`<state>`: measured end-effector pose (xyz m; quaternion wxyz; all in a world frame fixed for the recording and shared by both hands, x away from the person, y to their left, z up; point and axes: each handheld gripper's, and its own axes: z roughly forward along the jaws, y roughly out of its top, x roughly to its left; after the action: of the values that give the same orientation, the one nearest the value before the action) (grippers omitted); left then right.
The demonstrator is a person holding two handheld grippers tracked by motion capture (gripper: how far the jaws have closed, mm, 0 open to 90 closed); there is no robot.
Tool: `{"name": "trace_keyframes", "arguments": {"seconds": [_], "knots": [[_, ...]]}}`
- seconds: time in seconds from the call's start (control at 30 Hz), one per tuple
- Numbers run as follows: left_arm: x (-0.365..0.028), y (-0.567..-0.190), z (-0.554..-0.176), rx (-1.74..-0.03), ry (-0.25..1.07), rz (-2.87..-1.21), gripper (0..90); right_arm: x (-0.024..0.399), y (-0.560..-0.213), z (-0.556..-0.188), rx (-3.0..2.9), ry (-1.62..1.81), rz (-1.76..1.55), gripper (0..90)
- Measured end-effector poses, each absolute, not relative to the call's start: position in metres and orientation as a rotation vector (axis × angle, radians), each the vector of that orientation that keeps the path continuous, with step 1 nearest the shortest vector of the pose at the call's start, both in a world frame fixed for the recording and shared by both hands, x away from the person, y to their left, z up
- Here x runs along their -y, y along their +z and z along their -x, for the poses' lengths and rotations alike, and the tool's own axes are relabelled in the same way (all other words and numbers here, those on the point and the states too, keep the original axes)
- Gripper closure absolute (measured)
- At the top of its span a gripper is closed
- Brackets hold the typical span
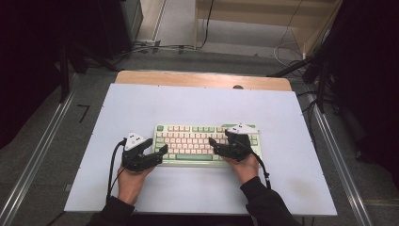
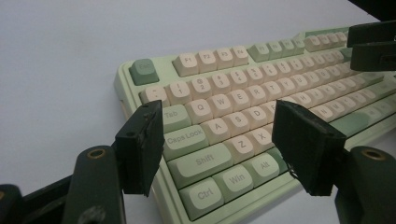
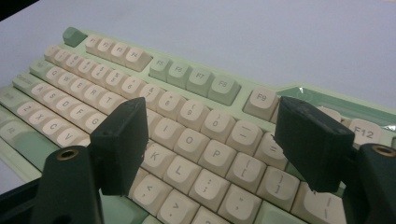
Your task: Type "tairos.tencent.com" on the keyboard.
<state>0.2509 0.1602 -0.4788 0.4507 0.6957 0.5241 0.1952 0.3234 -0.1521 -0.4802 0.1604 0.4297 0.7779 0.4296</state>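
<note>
High view: both tongs (image 1: 162,151) (image 1: 212,142) gape empty over the keyboard (image 1: 188,141); key legends, perhaps, read closer up.

A pale blue sheet (image 1: 197,101) covers a wooden table (image 1: 202,79) at the frame's centre. Grey carpet (image 1: 42,141) surrounds it, metal rails (image 1: 33,162) run along both sides, cables (image 1: 155,47) trail along the top, and light wooden furniture (image 1: 268,14) stands upper right.

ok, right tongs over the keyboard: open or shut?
Open. The right tongs stand with jaws wide apart above the keyboard, keys showing between them; nothing is gripped.
</note>
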Motion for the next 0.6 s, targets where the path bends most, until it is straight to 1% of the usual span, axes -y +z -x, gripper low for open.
{"name": "trace_keyframes", "arguments": {"seconds": [0.1, 0.37, 0.5, 0.6], "knots": [[-0.157, -0.479, -0.253, -1.286, 0.473, -1.724, 37.1, 0.156, -0.480, -0.322, -2.212, 1.226, -1.236, 24.3], [-0.149, -0.481, -0.261, -1.253, 0.441, -1.739, 47.0, 0.167, -0.481, -0.317, -2.188, 1.222, -1.267, 23.9], [-0.145, -0.482, -0.266, -1.230, 0.416, -1.757, 54.0, 0.174, -0.481, -0.314, -2.166, 1.219, -1.295, 23.8], [-0.141, -0.483, -0.269, -1.218, 0.399, -1.761, 62.0, 0.179, -0.482, -0.312, -2.154, 1.216, -1.314, 23.8]]}}
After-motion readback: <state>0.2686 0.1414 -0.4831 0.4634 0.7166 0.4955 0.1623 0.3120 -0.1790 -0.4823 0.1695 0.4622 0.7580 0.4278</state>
